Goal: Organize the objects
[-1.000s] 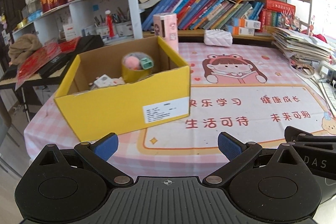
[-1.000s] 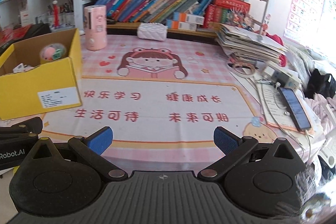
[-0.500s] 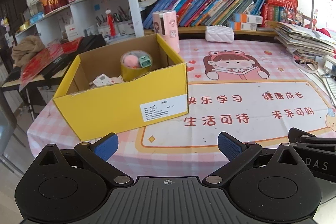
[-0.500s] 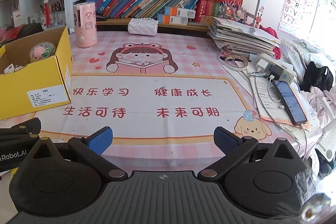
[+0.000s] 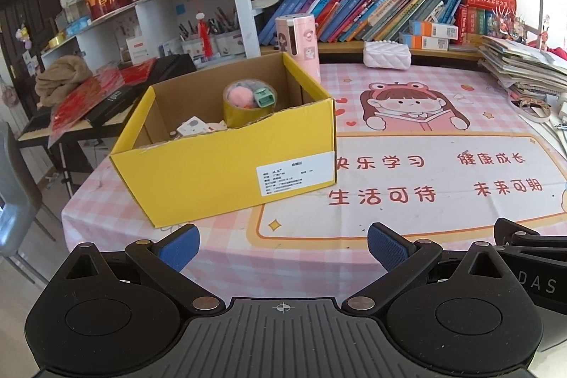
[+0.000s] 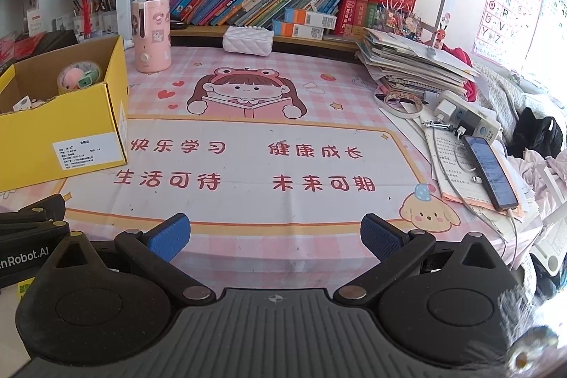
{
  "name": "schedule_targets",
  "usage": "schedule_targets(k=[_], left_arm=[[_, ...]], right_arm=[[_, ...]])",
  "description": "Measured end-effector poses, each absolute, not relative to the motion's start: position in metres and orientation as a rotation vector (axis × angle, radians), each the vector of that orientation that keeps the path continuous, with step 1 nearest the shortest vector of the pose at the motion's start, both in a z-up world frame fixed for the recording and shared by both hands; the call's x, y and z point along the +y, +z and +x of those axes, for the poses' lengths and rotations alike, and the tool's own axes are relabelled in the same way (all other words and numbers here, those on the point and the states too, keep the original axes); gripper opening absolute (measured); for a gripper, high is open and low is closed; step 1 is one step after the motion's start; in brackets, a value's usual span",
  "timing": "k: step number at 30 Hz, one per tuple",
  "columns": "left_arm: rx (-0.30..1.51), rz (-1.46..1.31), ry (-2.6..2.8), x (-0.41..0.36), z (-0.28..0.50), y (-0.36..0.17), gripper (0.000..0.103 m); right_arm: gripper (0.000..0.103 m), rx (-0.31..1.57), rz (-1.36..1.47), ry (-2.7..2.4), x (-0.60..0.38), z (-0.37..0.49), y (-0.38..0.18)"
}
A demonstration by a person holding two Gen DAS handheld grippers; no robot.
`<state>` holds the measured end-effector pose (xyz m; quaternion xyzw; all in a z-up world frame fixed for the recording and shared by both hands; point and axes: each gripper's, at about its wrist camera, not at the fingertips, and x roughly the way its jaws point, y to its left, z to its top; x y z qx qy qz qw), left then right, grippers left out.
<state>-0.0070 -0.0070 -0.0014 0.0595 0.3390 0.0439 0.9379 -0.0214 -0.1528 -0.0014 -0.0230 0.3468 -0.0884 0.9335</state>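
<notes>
A yellow cardboard box (image 5: pixel 226 172) stands open on the left of the pink table mat (image 5: pixel 425 165). Inside it are a roll of tape (image 5: pixel 244 110) holding a pink ball and a small green item, and white bits beside it. The box also shows in the right wrist view (image 6: pixel 63 137). My left gripper (image 5: pixel 281 247) is open and empty, near the table's front edge in front of the box. My right gripper (image 6: pixel 274 234) is open and empty over the front edge of the mat (image 6: pixel 283 165).
A pink cylinder (image 6: pixel 150 34) and a white quilted pouch (image 6: pixel 248 39) stand at the back by the bookshelf. A stack of papers (image 6: pixel 414 62), a power strip (image 6: pixel 464 117) and a phone (image 6: pixel 490 172) lie at the right. A black keyboard (image 5: pixel 117 101) sits left of the table.
Both grippers have drawn back and risen a little from the table; the box and mat look farther away. Both stay open and empty.
</notes>
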Motion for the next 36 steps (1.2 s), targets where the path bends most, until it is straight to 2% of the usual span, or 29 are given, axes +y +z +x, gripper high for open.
schedule_targets(k=[36], left_arm=[[0.703, 0.106, 0.080, -0.0019, -0.0072, -0.0048, 0.101]], right_arm=[[0.103, 0.720, -0.049, -0.188, -0.1506, -0.0240, -0.0031]])
